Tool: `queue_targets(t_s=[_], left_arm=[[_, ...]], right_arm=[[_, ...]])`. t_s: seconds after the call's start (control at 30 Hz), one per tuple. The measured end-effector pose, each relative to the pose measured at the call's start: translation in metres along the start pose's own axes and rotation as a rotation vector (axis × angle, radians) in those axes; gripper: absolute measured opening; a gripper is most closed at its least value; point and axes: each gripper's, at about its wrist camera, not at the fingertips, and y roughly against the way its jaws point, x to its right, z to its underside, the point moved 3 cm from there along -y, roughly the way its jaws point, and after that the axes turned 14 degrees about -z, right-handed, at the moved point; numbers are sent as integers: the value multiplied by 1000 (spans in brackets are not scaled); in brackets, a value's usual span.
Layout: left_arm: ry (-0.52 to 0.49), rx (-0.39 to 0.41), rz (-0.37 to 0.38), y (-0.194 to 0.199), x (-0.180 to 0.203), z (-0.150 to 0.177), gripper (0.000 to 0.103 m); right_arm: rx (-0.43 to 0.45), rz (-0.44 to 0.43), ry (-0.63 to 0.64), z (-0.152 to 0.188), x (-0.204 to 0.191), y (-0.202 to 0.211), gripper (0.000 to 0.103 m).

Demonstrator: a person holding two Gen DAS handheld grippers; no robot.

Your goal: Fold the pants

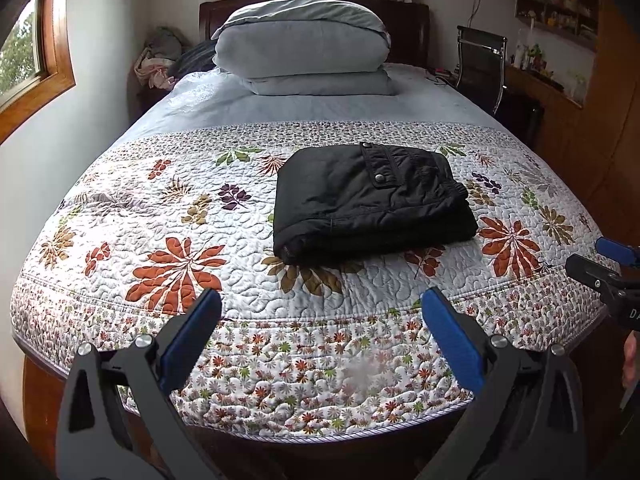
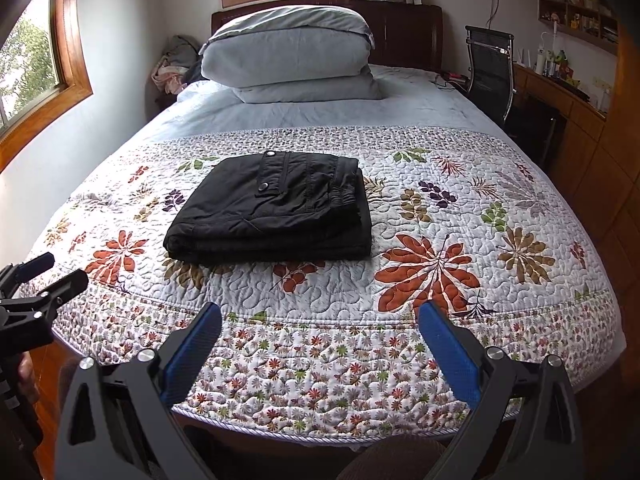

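Observation:
Black pants (image 1: pixel 372 204) lie folded in a compact stack on the floral quilt (image 1: pixel 200 216), with a snap pocket flap on top. They also show in the right wrist view (image 2: pixel 272 212). My left gripper (image 1: pixel 320 304) is open and empty, held back over the foot edge of the bed, clear of the pants. My right gripper (image 2: pixel 320 316) is open and empty, also over the foot edge, apart from the pants. The right gripper shows at the right edge of the left wrist view (image 1: pixel 600 260). The left gripper shows at the left edge of the right wrist view (image 2: pixel 40 276).
Stacked pale blue pillows (image 1: pixel 304 48) sit at the head of the bed against a dark headboard (image 2: pixel 404 36). A black chair (image 2: pixel 492 68) and a wooden desk (image 2: pixel 560 96) stand to the right. Windows are at the left and back. Clothes are heaped at the back left (image 1: pixel 160 60).

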Motion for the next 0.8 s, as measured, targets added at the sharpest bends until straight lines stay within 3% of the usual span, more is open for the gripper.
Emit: queue_targets(t_s=[0.8], left_arm=[[-1, -9, 9, -1, 2, -1, 100]], right_arm=[[-6, 2, -6, 0, 3, -1, 99]])
